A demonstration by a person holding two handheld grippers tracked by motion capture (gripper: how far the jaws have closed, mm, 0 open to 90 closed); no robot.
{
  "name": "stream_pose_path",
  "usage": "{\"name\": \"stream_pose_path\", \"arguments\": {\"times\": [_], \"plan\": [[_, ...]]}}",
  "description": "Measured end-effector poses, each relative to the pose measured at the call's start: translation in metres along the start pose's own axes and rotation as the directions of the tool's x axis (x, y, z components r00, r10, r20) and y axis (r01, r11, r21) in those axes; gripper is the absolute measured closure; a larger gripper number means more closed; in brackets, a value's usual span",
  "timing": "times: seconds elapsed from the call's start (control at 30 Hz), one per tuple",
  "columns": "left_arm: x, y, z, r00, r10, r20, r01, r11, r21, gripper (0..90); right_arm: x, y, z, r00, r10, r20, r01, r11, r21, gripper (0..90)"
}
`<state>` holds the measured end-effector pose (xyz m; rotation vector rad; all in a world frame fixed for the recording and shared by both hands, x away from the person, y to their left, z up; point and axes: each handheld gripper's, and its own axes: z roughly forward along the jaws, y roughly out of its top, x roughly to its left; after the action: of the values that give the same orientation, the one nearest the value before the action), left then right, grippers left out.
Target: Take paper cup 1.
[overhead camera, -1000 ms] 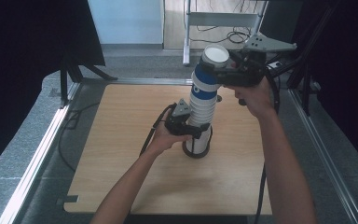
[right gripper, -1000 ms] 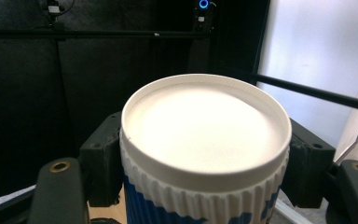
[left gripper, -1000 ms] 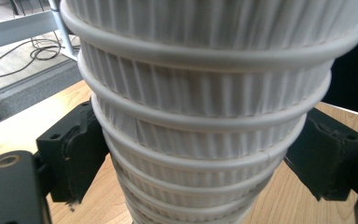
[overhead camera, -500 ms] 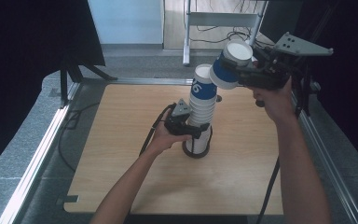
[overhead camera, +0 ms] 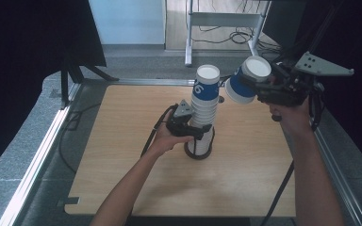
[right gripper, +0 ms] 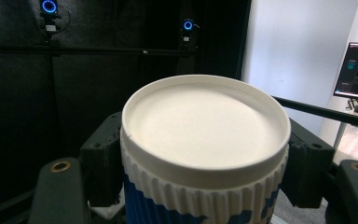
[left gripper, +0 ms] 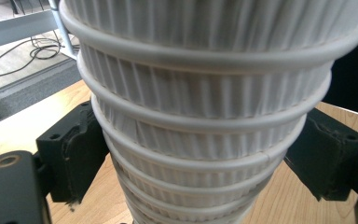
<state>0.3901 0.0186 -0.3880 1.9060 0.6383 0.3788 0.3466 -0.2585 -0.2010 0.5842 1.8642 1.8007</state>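
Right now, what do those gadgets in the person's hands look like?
Both are black, blocky tools. The left gripper trails a black cable toward the table's near edge; the right gripper carries a grey three-cornered plate with small holes and its own black cable. Forearms are bare, no sleeves.

My left gripper (overhead camera: 199,133) clasps the cup stack (overhead camera: 202,115) mid-table (overhead camera: 122,155); my right gripper (overhead camera: 252,87) holds one cup (overhead camera: 245,82) up right of it.

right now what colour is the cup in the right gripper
Blue and white, with a white ribbed band; the cup shows best in the high view.
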Motion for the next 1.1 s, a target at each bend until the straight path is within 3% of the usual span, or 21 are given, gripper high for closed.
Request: {"name": "stream_pose_path", "arguments": {"times": [0.33,0.63,1.1], "plan": [[-0.001,0.001,0.0,1.0,0.002,-0.005,-0.002,1.0,0.003,12.6,-0.001,-0.03,-0.014,0.9999,0.015,-0.007,-0.015,1.0,0.021,28.6],[-0.001,0.0,0.0,0.9999,-0.01,-0.005,0.01,0.9999,-0.001,12.5,0.002,-0.057,-0.008,0.9988,0.03,-0.039,-0.027,0.997,0.077,28.6],[0.0,0.002,-0.006,0.9998,-0.017,-0.009,0.017,0.9998,-0.007,8.1,0.013,-0.089,-0.004,0.9947,0.061,-0.083,-0.052,0.994,0.099,28.5]]}}
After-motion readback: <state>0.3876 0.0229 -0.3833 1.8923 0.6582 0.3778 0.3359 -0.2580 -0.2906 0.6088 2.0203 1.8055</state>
